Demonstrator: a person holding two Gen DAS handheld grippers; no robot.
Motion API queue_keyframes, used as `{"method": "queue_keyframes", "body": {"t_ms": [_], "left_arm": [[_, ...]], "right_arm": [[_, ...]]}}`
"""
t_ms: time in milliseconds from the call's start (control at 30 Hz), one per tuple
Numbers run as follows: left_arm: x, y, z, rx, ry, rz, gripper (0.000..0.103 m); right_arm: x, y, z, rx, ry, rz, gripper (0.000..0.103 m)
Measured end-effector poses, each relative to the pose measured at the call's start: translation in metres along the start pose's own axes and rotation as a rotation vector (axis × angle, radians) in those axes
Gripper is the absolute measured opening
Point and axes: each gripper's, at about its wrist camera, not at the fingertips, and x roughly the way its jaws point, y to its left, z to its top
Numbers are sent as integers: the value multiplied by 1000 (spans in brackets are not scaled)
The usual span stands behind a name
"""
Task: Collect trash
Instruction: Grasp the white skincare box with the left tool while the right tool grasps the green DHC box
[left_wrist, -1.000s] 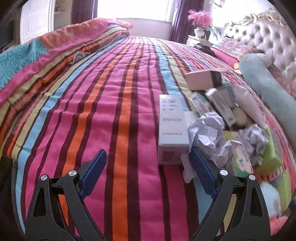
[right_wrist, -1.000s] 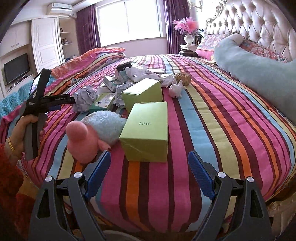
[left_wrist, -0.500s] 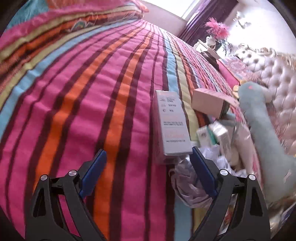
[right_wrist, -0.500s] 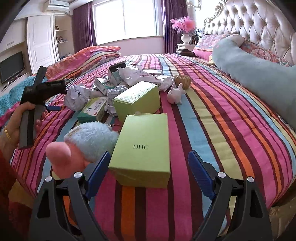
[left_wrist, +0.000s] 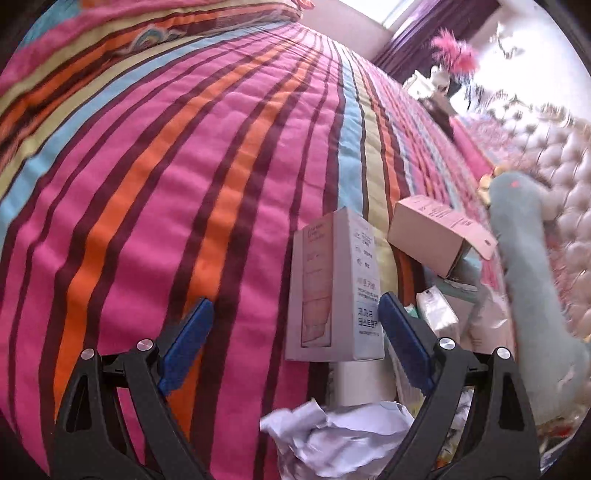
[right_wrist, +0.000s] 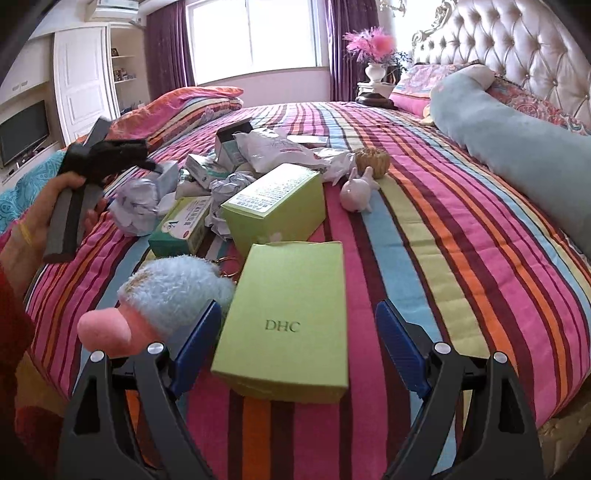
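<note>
— Both tongs stand wide apart, gripping nothing; the left gripper hangs low over the striped bedspread, and the right gripper hangs over the near edge of the bed. What lies around the left one?

— Going left to right in its view: bare stripes; then a white carton with Korean print, lying lengthwise just inside the right blue pad — touching or not, I cannot tell; crumpled white paper sits below it, between the black arms; beyond the pad, a pink-beige open box and a pale blue long pillow.

— And in the right wrist view?

— At far left a hand holds the other tool; next comes a paper ball, then a teal carton; a fluffy blue and pink toy lies by the left pad; the green DHC box lies flat between the pads, touching neither; behind it a second green box and a white plastic bag; further right, a small white rabbit figure and a woven ball.
</note>
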Motion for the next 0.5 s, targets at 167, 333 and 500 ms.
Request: {"method": "queue_keyframes", "body": {"t_ms": [167, 333, 500], "left_arm": [[14, -21, 4, 40, 65, 84, 88], [18, -28, 9, 17, 128, 93, 88], [34, -35, 20, 92, 195, 165, 88]], "right_arm": [[9, -2, -1, 7, 27, -3, 82], [12, -16, -2, 52, 34, 12, 82], [14, -15, 0, 41, 38, 8, 81]]}}
